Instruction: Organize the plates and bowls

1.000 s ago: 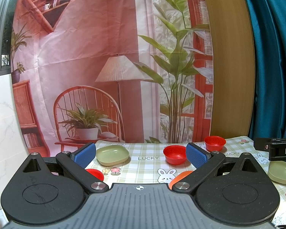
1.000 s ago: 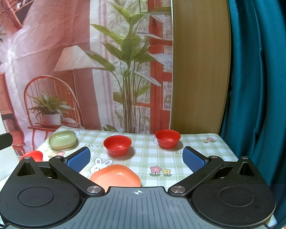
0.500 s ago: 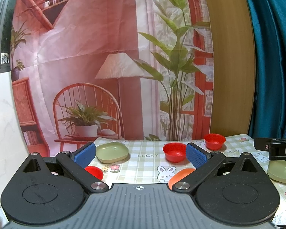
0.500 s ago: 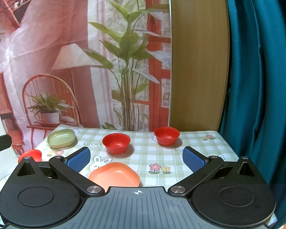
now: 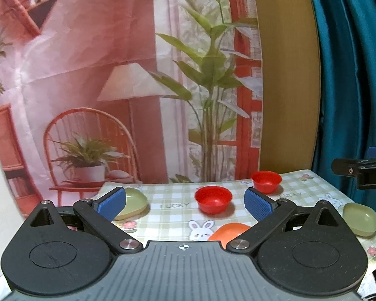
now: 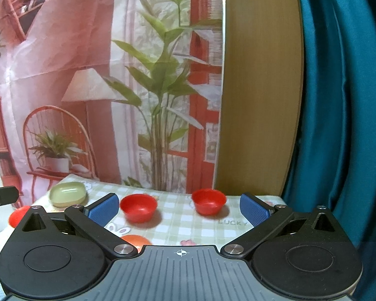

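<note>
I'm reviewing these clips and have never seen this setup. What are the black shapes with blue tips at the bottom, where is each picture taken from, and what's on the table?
There is no robot: a person holds a two-finger gripper in each hand, each with its own camera looking forward along the fingers. One picture is the left gripper, the other the right gripper. The blue tips are the finger pads. Both grippers are open and hold nothing.

On the checked tablecloth stand two red bowls, one nearer and one farther, two pale green dishes, one left and one right, and an orange plate partly hidden. The right view also shows a small red piece at the left edge; I cannot tell what it is.
</note>
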`<state>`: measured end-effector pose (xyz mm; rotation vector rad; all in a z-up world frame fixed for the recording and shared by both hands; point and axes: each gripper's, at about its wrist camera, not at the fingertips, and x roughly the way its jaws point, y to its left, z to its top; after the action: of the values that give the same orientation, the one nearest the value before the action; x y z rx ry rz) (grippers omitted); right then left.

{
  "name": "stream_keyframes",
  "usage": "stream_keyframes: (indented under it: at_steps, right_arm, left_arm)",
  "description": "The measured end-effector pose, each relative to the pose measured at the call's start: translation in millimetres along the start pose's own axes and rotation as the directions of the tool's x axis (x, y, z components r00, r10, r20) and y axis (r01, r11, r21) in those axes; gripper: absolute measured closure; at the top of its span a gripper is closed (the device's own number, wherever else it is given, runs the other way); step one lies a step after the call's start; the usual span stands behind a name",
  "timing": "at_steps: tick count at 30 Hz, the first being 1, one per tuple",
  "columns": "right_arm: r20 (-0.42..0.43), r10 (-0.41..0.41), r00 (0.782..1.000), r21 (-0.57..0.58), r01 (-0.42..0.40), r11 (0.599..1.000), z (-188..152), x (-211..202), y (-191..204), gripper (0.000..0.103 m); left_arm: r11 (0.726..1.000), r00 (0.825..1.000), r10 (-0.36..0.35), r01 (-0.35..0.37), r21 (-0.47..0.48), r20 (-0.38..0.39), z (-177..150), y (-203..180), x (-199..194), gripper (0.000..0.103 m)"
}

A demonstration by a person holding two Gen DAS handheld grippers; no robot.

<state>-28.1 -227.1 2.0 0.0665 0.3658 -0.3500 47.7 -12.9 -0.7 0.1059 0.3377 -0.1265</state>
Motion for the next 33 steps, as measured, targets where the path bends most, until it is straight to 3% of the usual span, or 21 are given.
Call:
stream_keyframes:
  at_steps: [8, 11, 15, 22, 25, 29, 33]
  right_arm:
    - [-0.017, -0.034, 0.999, 0.002, 0.034, 0.999, -1, 32, -31, 0.003]
    - [-0.019, -0.043, 0.999, 0.0, 0.043, 0.999, -2, 42, -42, 0.003]
    - [-0.021, -0.062, 0.998, -0.005, 0.062, 0.998, -6, 58, -58, 0.004]
    - [-0.057, -0.105, 0.993, 0.015, 0.106, 0.994, -14, 87, -91, 0.004]
    - [-0.07, -0.126, 0.989, 0.013, 0.128, 0.992, -19, 96, -104, 0.004]
    - [-0.092, -0.157, 0.983, 0.022, 0.16, 0.987, -27, 109, -125, 0.011]
    - [-0.119, -0.198, 0.973, 0.035, 0.203, 0.979, -41, 117, -152, 0.011]
  left_arm:
    - [0.999, 0.999, -0.03, 0.031, 0.032, -0.022, 13, -24, 52, 0.004]
    - [0.999, 0.998, -0.038, 0.039, 0.031, -0.049, 16, -31, 76, 0.014]
    - [0.997, 0.992, -0.072, 0.07, -0.026, -0.104, 19, -35, 107, 0.021]
    - [0.988, 0.988, -0.118, 0.107, -0.112, -0.1, 16, -52, 143, 0.026]
    - [0.979, 0.982, -0.165, 0.152, -0.133, -0.095, 13, -67, 152, 0.026]
    - [0.979, 0.977, -0.193, 0.186, -0.079, -0.093, 10, -98, 163, 0.026]
    - [0.964, 0.956, -0.262, 0.251, -0.091, -0.135, 4, -127, 175, 0.026]
